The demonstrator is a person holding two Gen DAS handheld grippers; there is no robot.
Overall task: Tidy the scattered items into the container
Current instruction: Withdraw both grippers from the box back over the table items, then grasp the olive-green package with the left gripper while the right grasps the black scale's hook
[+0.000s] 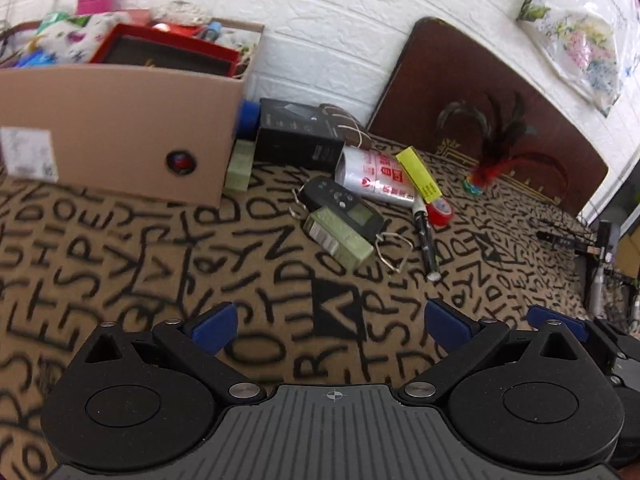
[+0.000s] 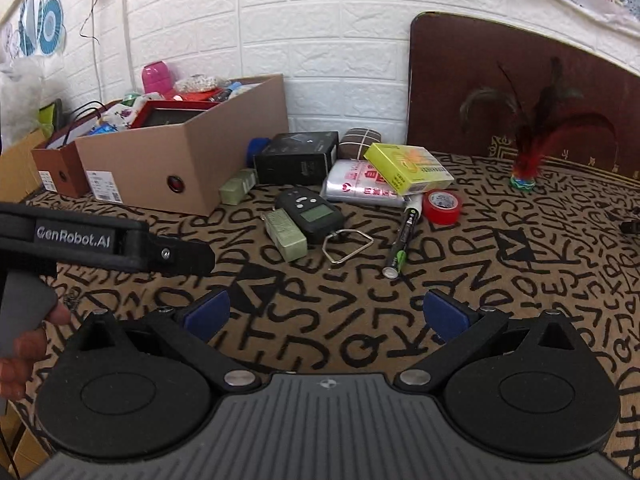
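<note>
White brick wall and a letter-patterned cloth (image 1: 120,248) fill the left wrist view, and nothing is in hand yet. The left gripper (image 1: 330,326) is seen low and near, its blue pads spread wide with only bare cloth between them; nothing is held or touched. The cardboard box (image 1: 120,132), already piled with things, sits far left. To its right the scattered items are bunched: a black box (image 1: 296,140), a silver packet (image 1: 372,178) with a yellow box (image 1: 418,176) resting on it, a black hand scale (image 1: 340,204) touching a green bar (image 1: 338,238), a marker (image 1: 426,240) and a red tape roll (image 1: 440,213). A feather shuttlecock (image 1: 492,168) stands well apart, far right.

Over to the right wrist view: the same wall and cloth. The right gripper (image 2: 326,318) is also held wide, empty, above the near cloth. The body of the left gripper is seen at the left edge, its fingers out of this shot. The cluster lies ahead, with the green bar (image 2: 285,234) and marker (image 2: 402,242) nearest, and the cardboard box (image 2: 180,160) far left.

By judgement, this is the reach before a pick. A forward move and a squeeze on one near item is called for, then a carry left to the box.
</note>
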